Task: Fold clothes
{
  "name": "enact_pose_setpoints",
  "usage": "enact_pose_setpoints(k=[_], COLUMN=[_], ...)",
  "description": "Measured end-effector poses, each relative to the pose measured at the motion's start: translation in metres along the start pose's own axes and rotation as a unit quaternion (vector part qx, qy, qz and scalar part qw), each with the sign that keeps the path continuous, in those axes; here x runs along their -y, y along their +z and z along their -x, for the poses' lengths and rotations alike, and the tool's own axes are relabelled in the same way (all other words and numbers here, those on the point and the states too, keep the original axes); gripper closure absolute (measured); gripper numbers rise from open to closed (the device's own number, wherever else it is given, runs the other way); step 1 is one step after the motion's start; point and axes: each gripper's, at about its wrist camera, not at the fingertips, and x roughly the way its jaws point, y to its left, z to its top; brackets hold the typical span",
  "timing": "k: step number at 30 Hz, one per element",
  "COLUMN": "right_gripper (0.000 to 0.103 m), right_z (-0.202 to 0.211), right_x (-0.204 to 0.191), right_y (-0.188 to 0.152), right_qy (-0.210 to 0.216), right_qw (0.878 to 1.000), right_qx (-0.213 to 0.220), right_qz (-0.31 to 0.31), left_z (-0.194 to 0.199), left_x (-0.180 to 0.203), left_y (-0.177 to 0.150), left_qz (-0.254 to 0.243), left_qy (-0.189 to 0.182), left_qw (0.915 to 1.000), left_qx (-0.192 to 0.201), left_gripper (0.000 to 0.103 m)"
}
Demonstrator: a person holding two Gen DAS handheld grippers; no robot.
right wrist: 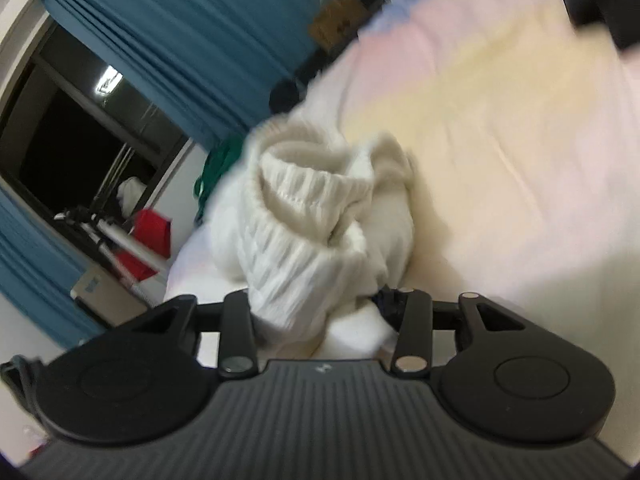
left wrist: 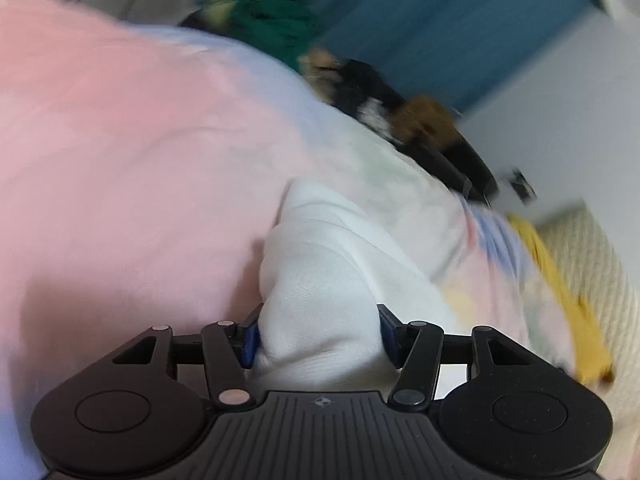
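Left wrist view: the left gripper (left wrist: pixel 318 338) clamps a bunch of smooth white cloth (left wrist: pixel 320 264) over the pastel bedsheet (left wrist: pixel 120 140).

Right wrist view: the right gripper (right wrist: pixel 320 312) pinches the white knit sweater (right wrist: pixel 304 216) close in front; it looks soft, bulky and floppy, best held at its ribbed hem.

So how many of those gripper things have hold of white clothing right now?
2. The left gripper clamps smooth white fabric over the pink sheet. The right gripper holds a cream ribbed knit. They may be one garment; I cannot tell.

White garment (right wrist: pixel 304 240) hides the right claw's (right wrist: pixel 320 312) fingertips.
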Motion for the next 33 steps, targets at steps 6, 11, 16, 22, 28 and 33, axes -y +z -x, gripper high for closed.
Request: enact_pose_setpoints(k=[6,11,16,22,28,33], right_gripper=[0.048,0.045,0.045,0.045,0.026,0.018], right_z=[0.003,0.030,0.073,0.134,0.184,0.220], right_x=[0.004,-0.010,-0.040,-0.091,-0.149,-0.183], right_y=[0.001,-0.004,-0.002,-0.008,-0.026,-0.050], right_qy=[-0.004,-0.051,-0.096,-0.116,-0.111,-0.100], right_qw=[0.999,0.996,0.995,0.990,0.975,0.954], right_qx=[-0.013,-0.036,-0.014,0.021,0.048,0.096], right_qz=[-0.036,-0.063,-0.018,0.079,0.185,0.267], left_z=[0.013,0.071,0.128,0.211,0.287,0.341], left_x=[0.006,0.029,0.053,0.084,0.095,0.096], left_y=[0.004,0.010,0.008,0.002,-0.022,-0.054], left_qz=[-0.024,-0.059,-0.128,-0.163,-0.189,-0.211], left_qy=[0.014,0.018,0.037,0.027,0.009,0.003], left_qw=[0.9995,0.9979,0.9908,0.9860,0.9813,0.9754], left_qx=[-0.018,-0.022,-0.023,0.017,0.037,0.065], left_gripper=[0.036,0.034,0.033,0.023,0.006,0.000])
